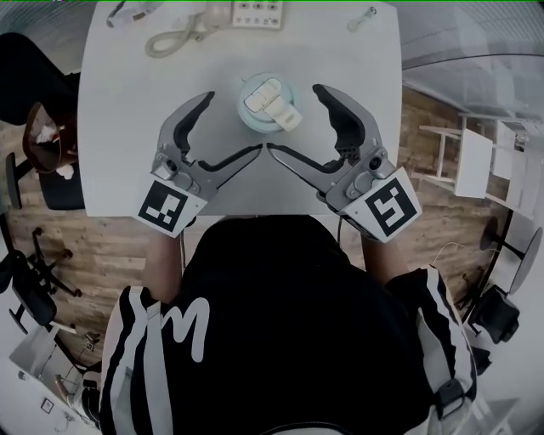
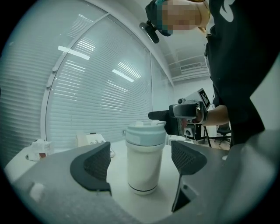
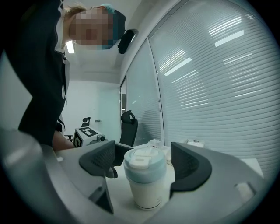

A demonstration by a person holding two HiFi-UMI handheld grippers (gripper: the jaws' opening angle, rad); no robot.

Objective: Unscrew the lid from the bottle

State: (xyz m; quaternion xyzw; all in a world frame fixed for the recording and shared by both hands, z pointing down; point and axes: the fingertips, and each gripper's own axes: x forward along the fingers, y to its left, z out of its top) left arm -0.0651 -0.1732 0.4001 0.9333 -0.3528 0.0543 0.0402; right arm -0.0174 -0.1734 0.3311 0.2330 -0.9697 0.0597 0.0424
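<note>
A white bottle [image 1: 269, 104] with a pale blue lid [image 1: 274, 100] stands upright on the white table [image 1: 119, 127]. My left gripper [image 1: 229, 126] is open just left of it, and my right gripper [image 1: 297, 121] is open just right of it. In the left gripper view the bottle [image 2: 143, 168] and its lid [image 2: 145, 133] stand between the left gripper's [image 2: 143, 159] spread jaws, untouched. In the right gripper view the bottle [image 3: 148, 190] with its lid [image 3: 144, 168] sits the same way inside the right gripper [image 3: 146, 162], with gaps on both sides.
At the table's far edge lie a white keypad device [image 1: 255, 12], a coiled cable [image 1: 174, 38] and a small metal object [image 1: 362, 17]. Chairs [image 1: 38, 136] stand on the wooden floor to the left. The table's near edge is at my body.
</note>
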